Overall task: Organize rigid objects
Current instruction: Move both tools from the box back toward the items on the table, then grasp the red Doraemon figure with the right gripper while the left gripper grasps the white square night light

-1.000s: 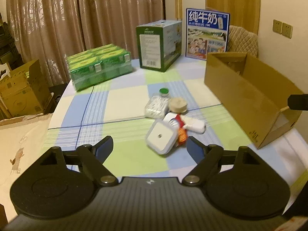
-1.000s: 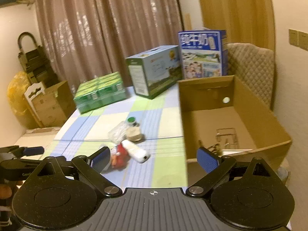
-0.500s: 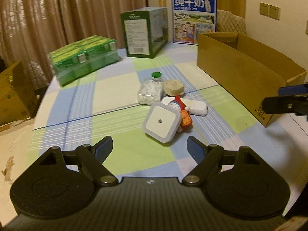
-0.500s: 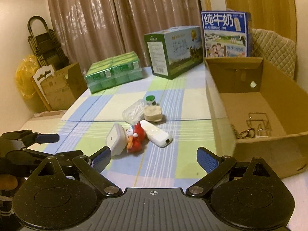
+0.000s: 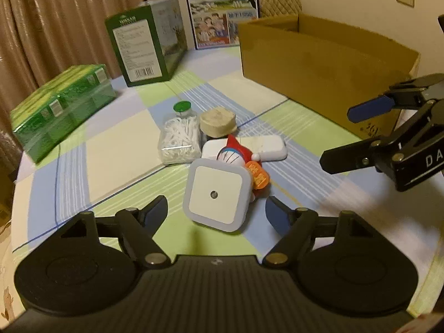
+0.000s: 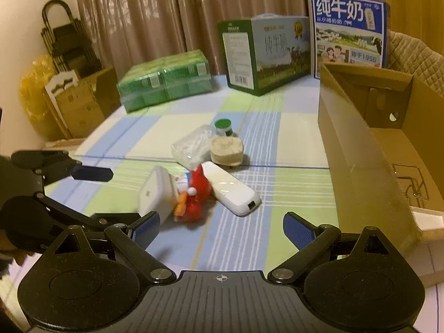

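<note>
- Left gripper [image 5: 216, 212], black with blue pads, is sitting at the bottom of the left wrist view; its jaws have just been closing a bit but are standing apart, gripping nothing.
- Square white night light with a pale blue rim [image 5: 216, 197] is lying tilted in the gap ahead of those jaws, pads not touching it.
- Red and white cartoon figurine with an orange tag [image 5: 244, 161] is leaning right behind the night light, touching it.
- White oblong plastic device [image 6: 230, 188] is lying flat just beside the figurine.
- Clear plastic box of white picks [image 5: 180, 138], green-capped small bottle [image 5: 181, 107] and round tan cork-like disc [image 5: 217, 122] are clustering mid-frame.
- Right gripper [image 6: 221, 226] is showing at the bottom of the right wrist view, jaws wide, nothing between them.
- Open brown cardboard box [image 6: 360, 149] is standing at right frame on the checked blue-green tablecloth [image 6: 277, 127], apart from the cluster.
</note>
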Demonstrator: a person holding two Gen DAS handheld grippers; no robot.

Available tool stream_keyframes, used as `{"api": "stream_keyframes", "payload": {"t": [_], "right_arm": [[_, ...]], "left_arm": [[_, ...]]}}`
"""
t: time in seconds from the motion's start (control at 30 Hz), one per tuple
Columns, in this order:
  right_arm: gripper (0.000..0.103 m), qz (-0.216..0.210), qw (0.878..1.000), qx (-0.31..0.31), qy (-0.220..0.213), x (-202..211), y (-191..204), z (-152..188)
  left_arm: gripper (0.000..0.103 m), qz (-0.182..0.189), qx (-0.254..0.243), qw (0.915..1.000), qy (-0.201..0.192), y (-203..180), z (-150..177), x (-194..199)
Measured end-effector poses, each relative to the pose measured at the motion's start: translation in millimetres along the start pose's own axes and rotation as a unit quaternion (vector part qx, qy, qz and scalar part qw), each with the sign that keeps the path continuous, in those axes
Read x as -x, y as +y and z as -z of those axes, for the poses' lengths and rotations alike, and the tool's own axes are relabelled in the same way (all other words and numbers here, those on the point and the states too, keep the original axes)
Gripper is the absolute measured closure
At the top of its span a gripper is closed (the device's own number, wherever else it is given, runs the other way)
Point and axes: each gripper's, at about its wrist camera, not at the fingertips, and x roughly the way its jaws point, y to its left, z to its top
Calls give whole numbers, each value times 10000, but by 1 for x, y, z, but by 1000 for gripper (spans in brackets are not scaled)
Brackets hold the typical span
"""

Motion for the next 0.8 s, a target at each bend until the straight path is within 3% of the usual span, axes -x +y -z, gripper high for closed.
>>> {"api": "stream_keyframes", "payload": {"t": [0.57,0.8], "right_arm": [[10,203,9991,35,376,-30,-7,4],[10,207,9991,57,354,-32,-6,3]], "left_arm": [[30,559,49,9983,151,21,-8,-39],[37,742,68,9970,202,23,-10,-46]]}}
